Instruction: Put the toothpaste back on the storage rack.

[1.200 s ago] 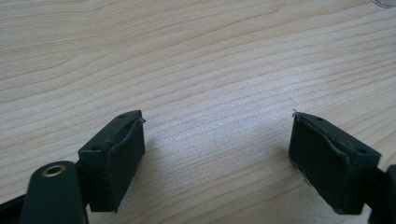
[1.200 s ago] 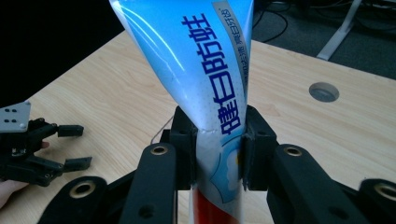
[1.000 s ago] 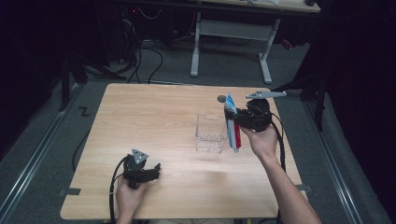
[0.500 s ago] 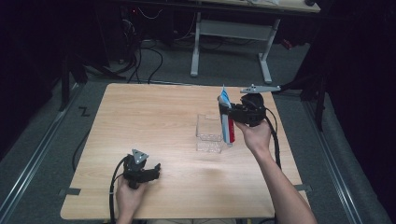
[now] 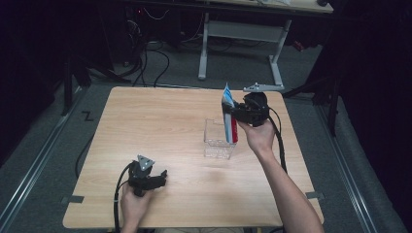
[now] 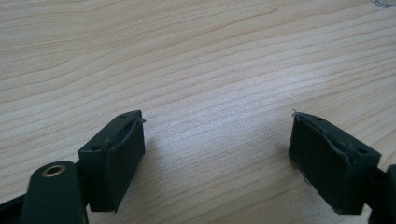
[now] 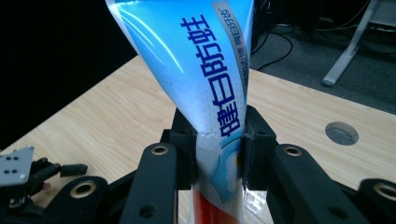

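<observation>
Near the front left edge of the table (image 5: 160, 111), your left gripper (image 5: 154, 180) rests low over bare wood with its jaws spread wide and nothing between them; in the left gripper view only wood grain lies between the two black pads (image 6: 116, 158). It is well apart from the work and has no part in it at present. Toward the middle right, the clear plastic box (image 5: 217, 141) stands open-topped on the table. Just above and beside it, your right gripper (image 5: 235, 115) is clamped on the toothpaste tube (image 5: 228, 119), which you hold upright with its flat crimped end up and its red lower part hanging down at the box's right side. The right gripper view shows the jaws pinching the tube (image 7: 210, 93) across its middle, the blue and white printed body rising above them. As far as I can judge, the pickup is done and the tube is brought to the box, but it is not yet released; whether its lower end is already inside the walls or just outside them I cannot tell. What is left is to lower it in and let go. The box's near wall is the one thing to clear; a round cable hole (image 7: 342, 133) in the table and desk legs (image 5: 277, 63) beyond stand well clear.
</observation>
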Motion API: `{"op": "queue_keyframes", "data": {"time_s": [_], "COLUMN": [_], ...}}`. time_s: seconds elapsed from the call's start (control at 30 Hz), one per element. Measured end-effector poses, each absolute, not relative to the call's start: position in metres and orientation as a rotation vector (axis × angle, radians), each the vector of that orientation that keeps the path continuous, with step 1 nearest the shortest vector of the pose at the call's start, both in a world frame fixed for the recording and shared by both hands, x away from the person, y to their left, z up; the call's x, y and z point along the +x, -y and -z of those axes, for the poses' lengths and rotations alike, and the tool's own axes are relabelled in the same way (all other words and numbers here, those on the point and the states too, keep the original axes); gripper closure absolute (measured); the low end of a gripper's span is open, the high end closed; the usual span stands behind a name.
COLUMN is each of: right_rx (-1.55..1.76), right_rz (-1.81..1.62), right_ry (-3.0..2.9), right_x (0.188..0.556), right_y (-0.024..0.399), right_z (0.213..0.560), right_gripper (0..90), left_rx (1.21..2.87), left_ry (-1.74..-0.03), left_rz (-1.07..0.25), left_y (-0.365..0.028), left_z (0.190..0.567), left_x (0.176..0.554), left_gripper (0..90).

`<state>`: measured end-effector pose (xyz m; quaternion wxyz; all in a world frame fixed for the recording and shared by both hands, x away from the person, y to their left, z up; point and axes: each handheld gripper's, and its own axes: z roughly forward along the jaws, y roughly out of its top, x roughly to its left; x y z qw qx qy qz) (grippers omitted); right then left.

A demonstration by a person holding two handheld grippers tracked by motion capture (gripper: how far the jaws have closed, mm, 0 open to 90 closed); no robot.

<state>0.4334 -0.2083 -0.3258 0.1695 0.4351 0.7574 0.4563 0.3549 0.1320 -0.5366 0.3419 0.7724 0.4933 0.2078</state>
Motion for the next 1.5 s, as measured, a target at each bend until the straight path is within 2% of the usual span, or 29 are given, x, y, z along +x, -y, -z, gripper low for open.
{"op": "queue_keyframes", "data": {"time_s": [0.87, 1.5], "right_rx": [1.316, 1.343], "right_rz": [-1.242, -1.205], "right_ry": [-2.096, -2.126], "right_x": [0.456, 0.459], "right_y": [0.204, 0.205], "right_z": [0.339, 0.356], "right_gripper": [70.4, 69.9], "left_rx": [2.011, 2.012], "left_ry": [-1.281, -1.281], "left_rz": [-0.541, -0.541], "left_y": [-0.132, -0.132], "left_z": [0.537, 0.537], "left_x": [0.355, 0.355], "left_gripper": [18.7, 18.7]}}
